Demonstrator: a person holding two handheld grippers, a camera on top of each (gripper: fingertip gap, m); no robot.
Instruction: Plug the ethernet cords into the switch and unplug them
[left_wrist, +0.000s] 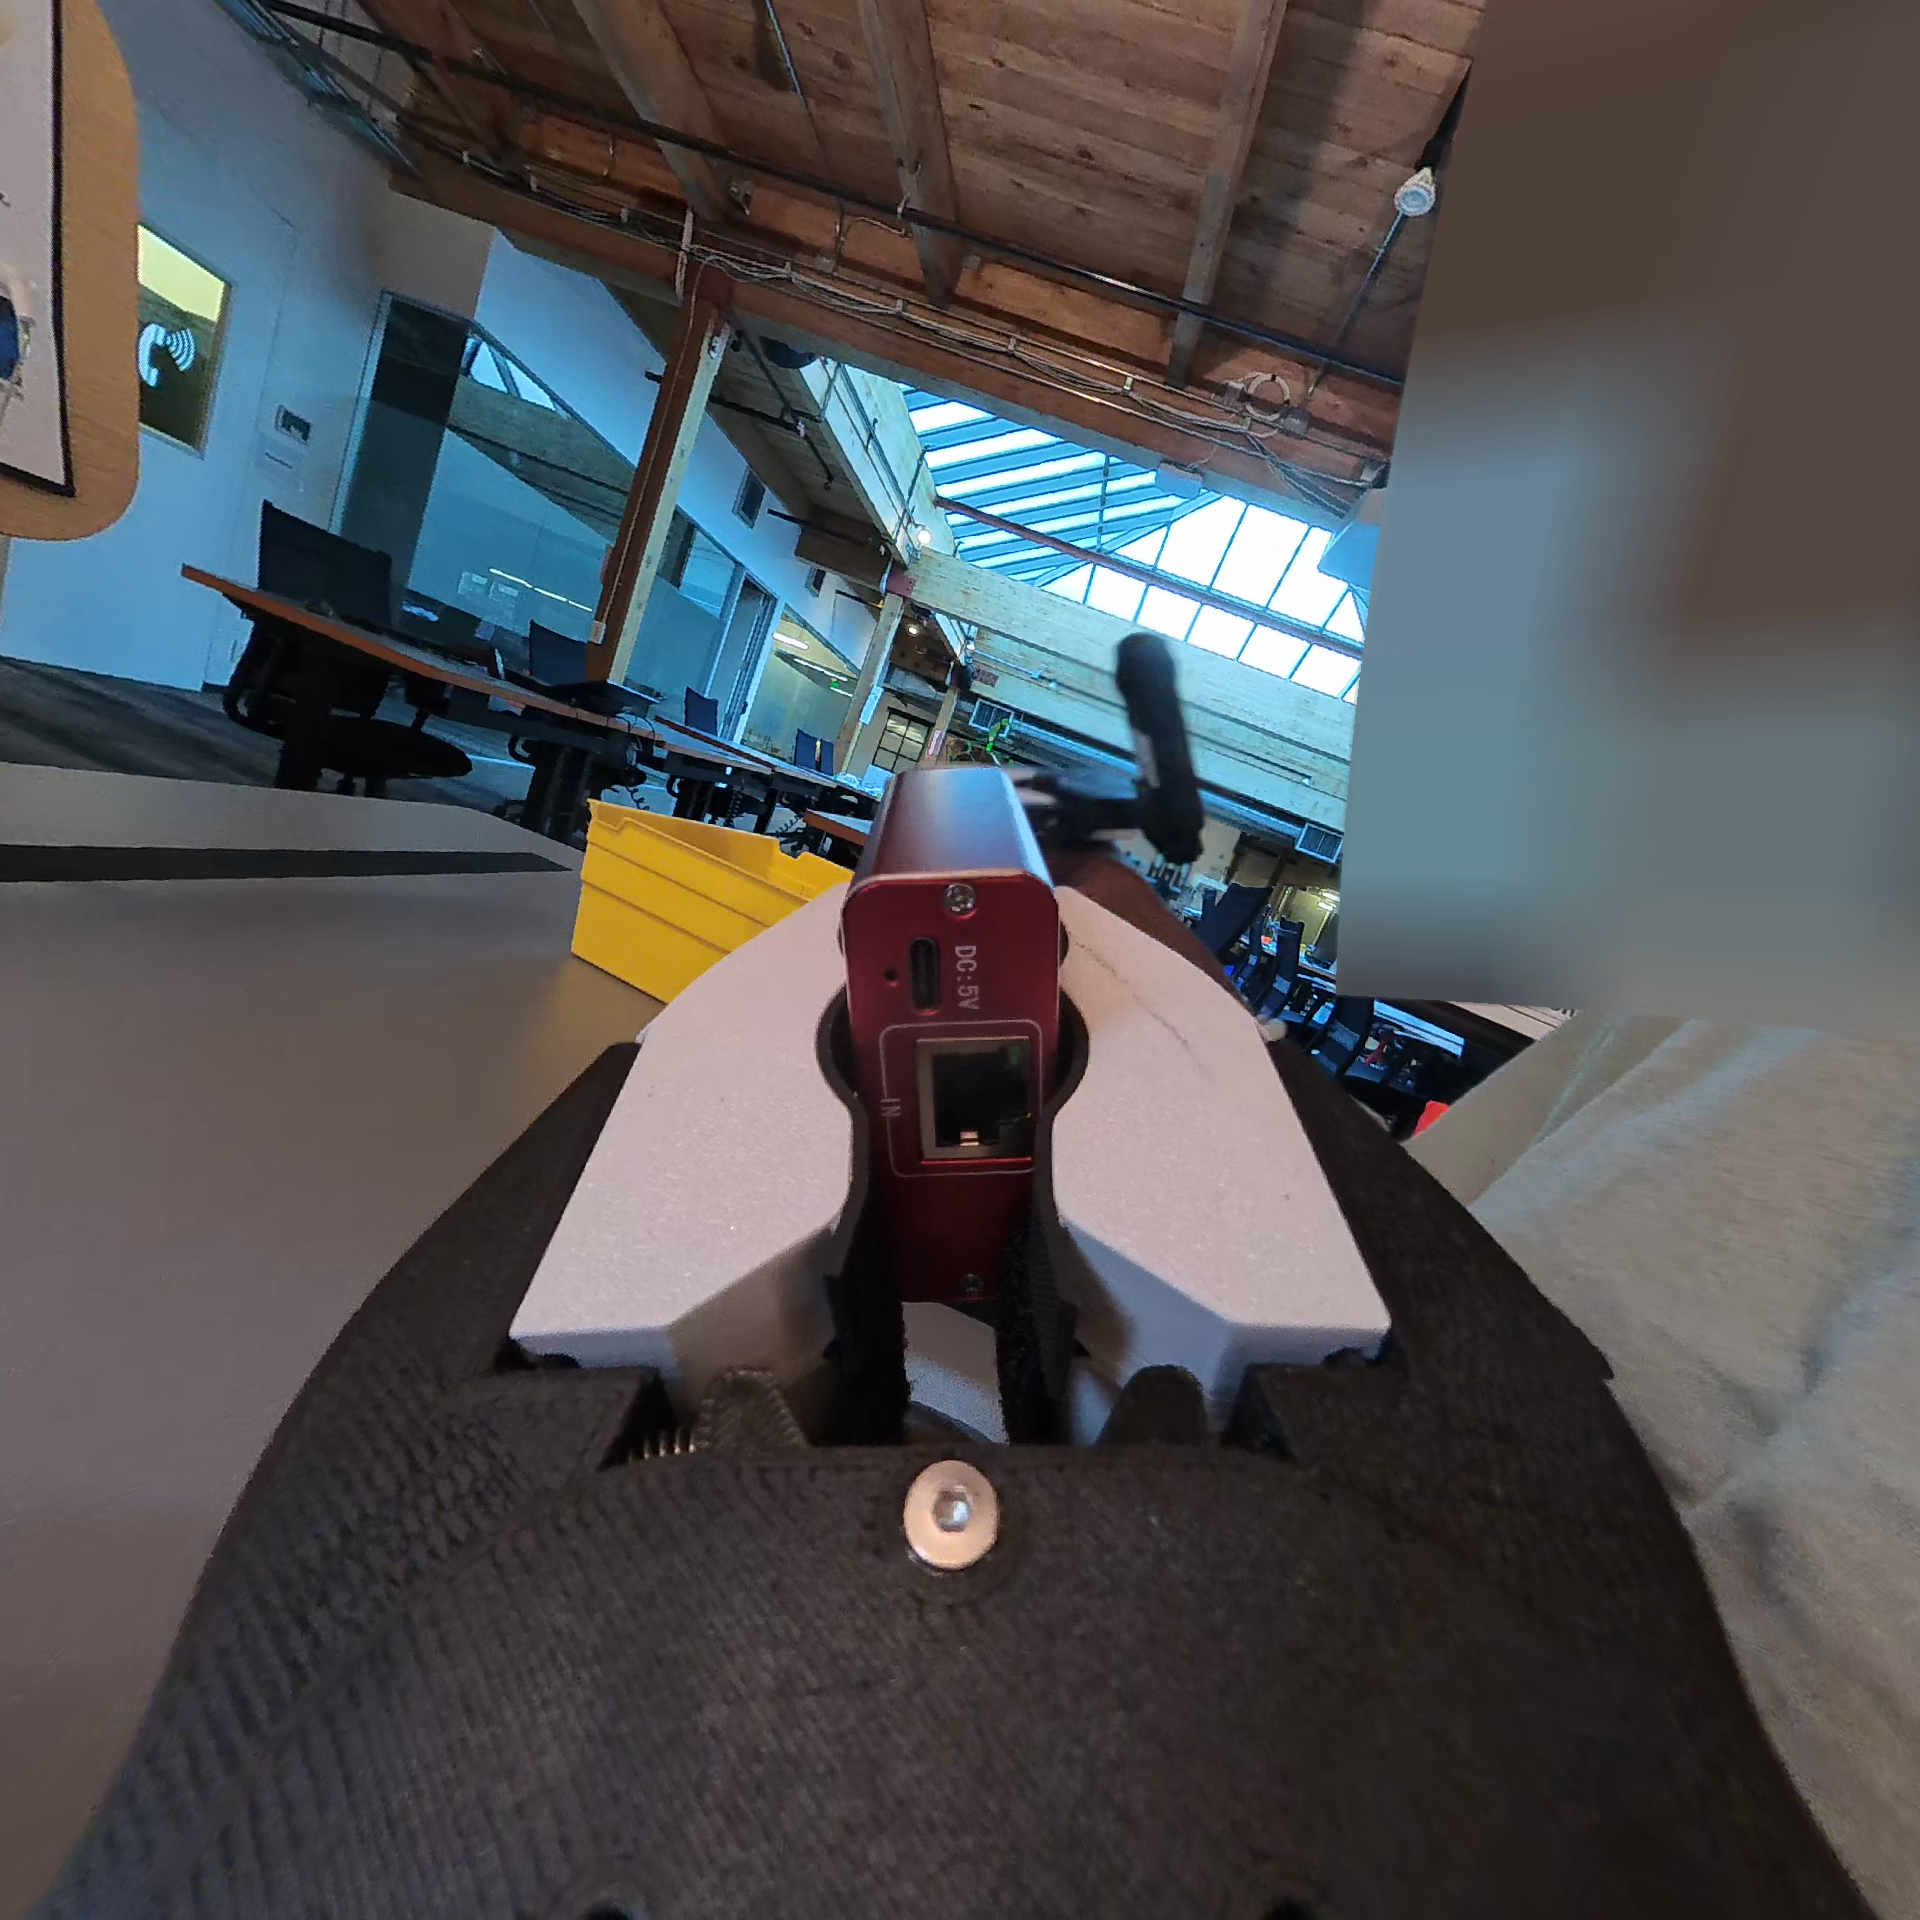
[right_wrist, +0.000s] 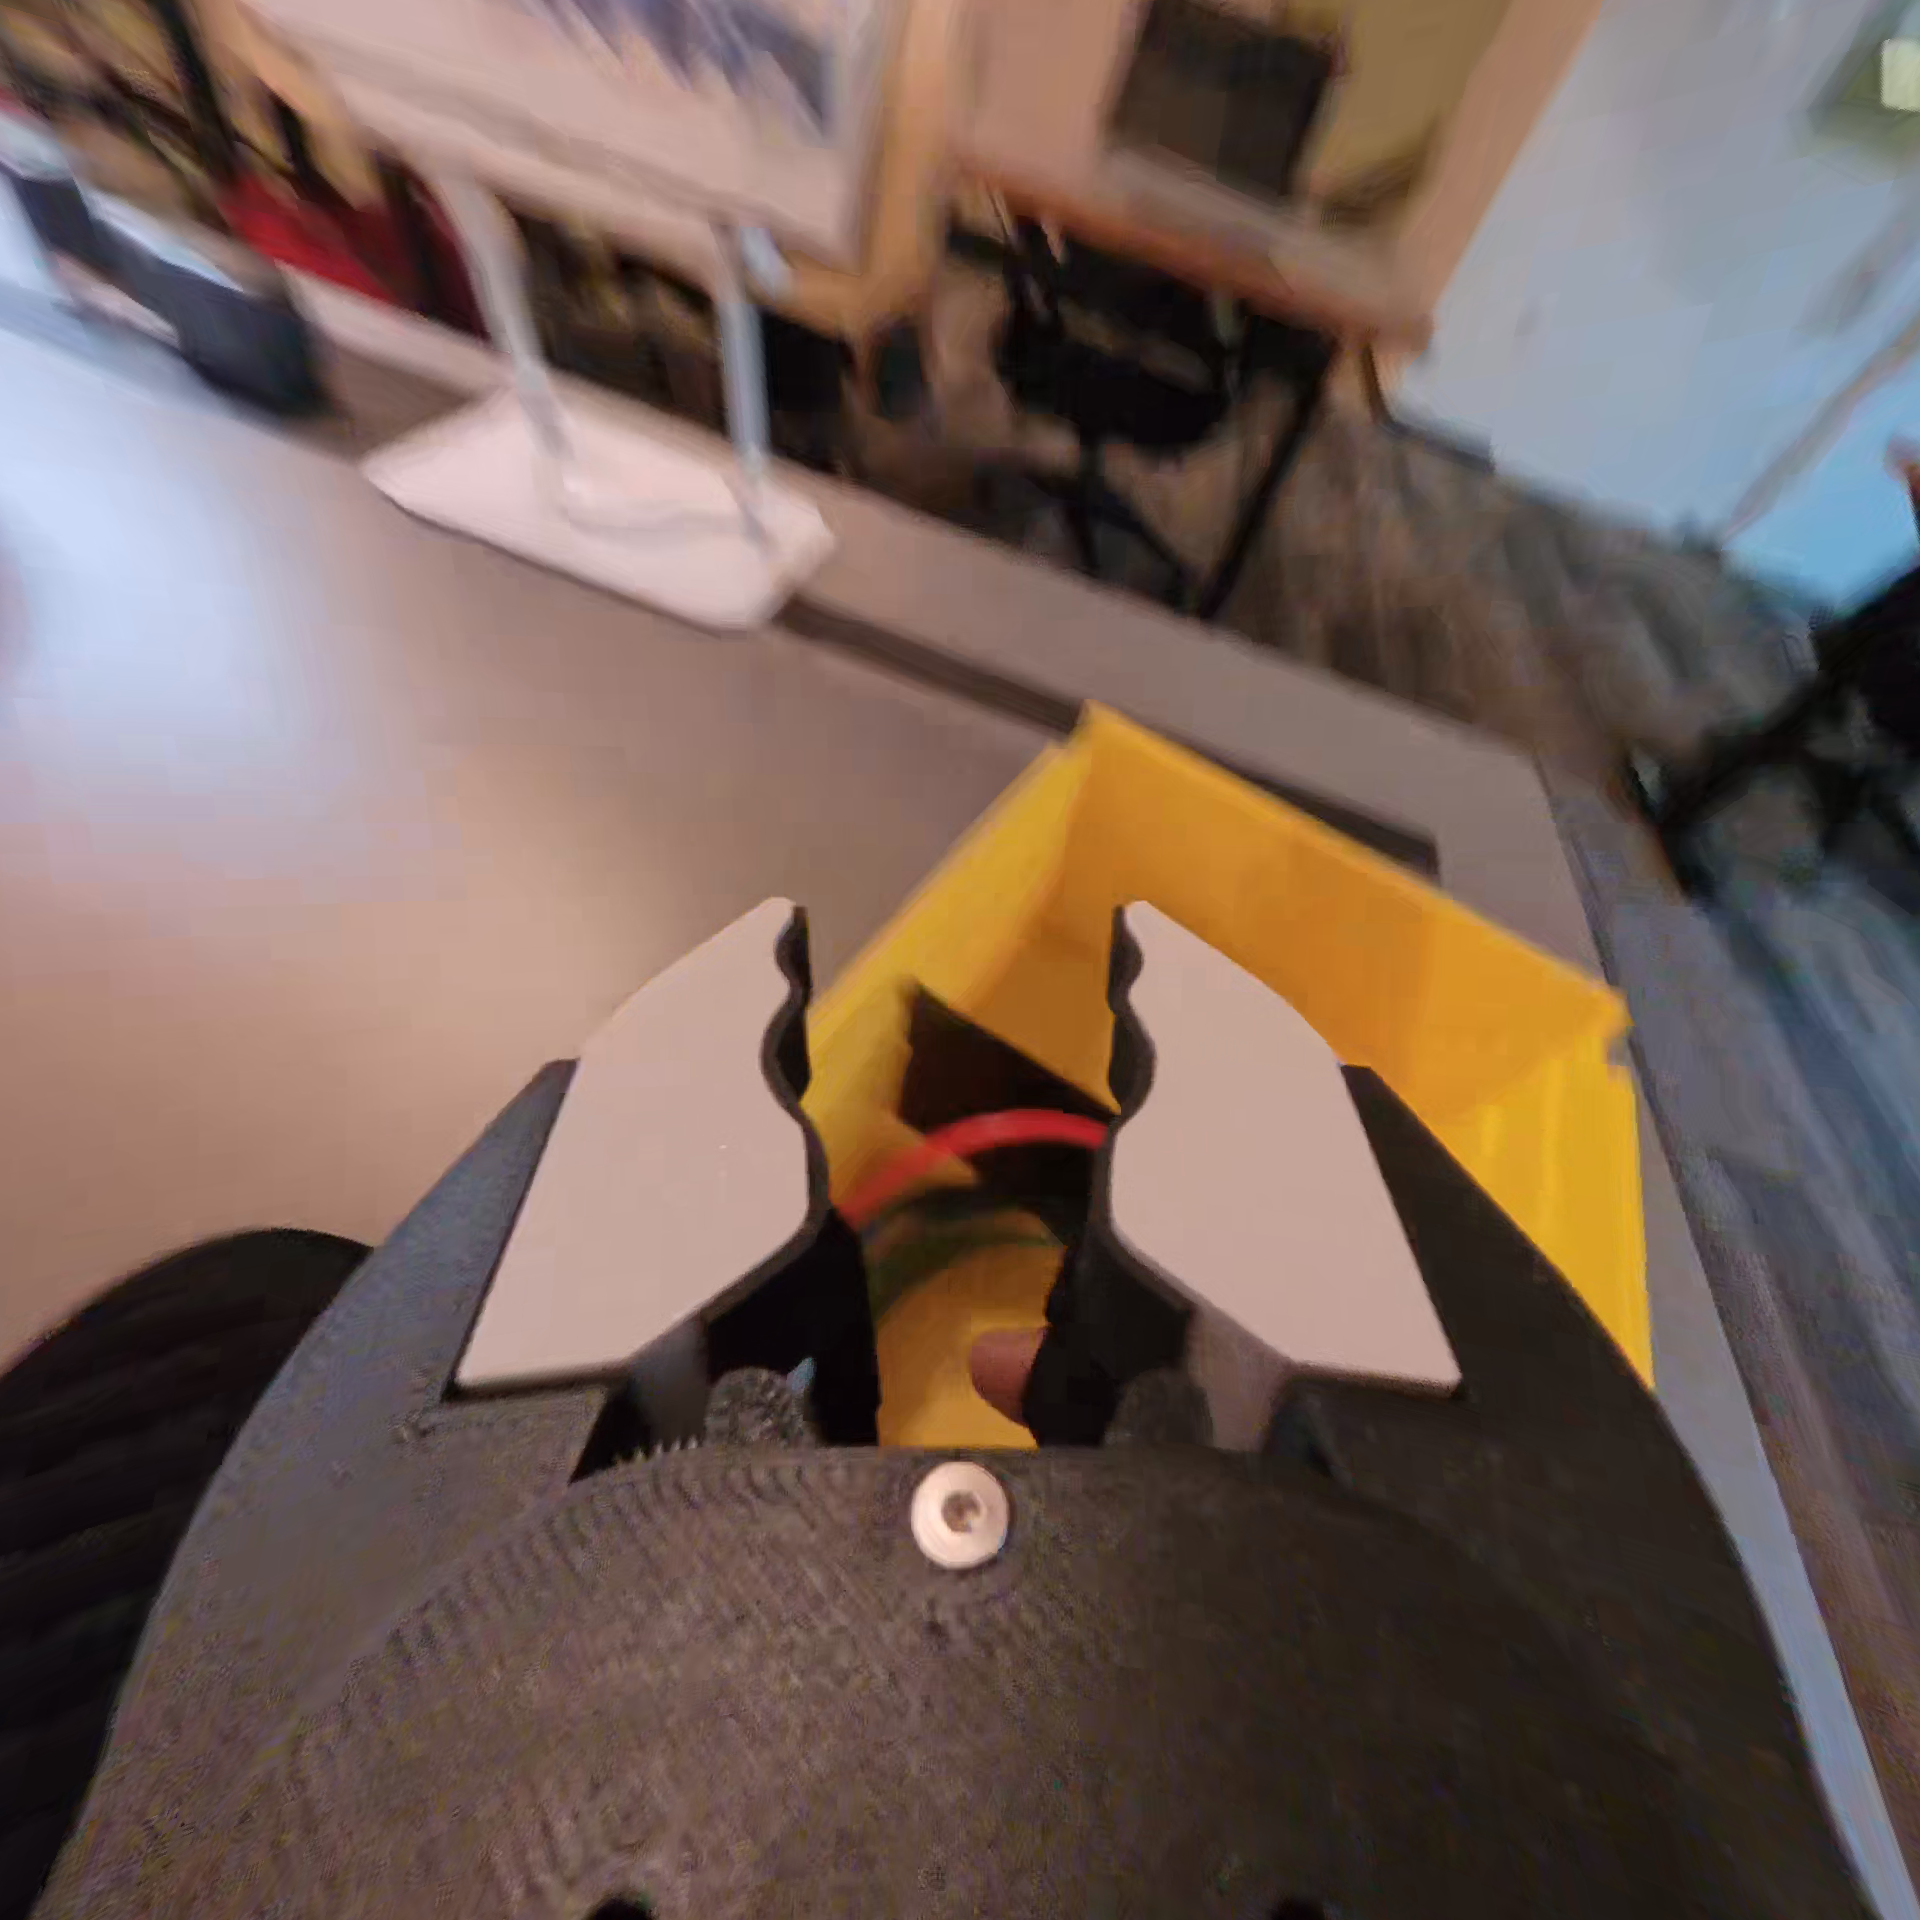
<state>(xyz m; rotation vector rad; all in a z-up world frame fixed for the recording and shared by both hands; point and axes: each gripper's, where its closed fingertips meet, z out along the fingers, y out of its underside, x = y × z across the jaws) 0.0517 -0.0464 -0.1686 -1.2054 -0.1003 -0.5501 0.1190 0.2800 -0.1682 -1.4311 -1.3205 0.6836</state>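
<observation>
In the left wrist view my left gripper (left_wrist: 951, 925) is shut on a dark red metal switch (left_wrist: 951, 1081), held on edge between the grey fingers (left_wrist: 727, 1122). Its near end faces the camera with one empty ethernet port (left_wrist: 977, 1101) and a small oval socket above it. In the right wrist view my right gripper (right_wrist: 961, 925) is open and empty, hovering over a yellow bin (right_wrist: 1351, 997). Red and green cords (right_wrist: 966, 1153) lie coiled in the bin, seen between the fingers. This view is blurred.
The yellow bin (left_wrist: 686, 894) stands on the grey table (left_wrist: 260, 1039) beyond the switch. A black gripper part (left_wrist: 1158, 748) shows behind the switch. A white stand base (right_wrist: 603, 509) sits at the table's far side. A light cloth (left_wrist: 1714, 1351) lies at right. Left tips to right tips: about 35 cm.
</observation>
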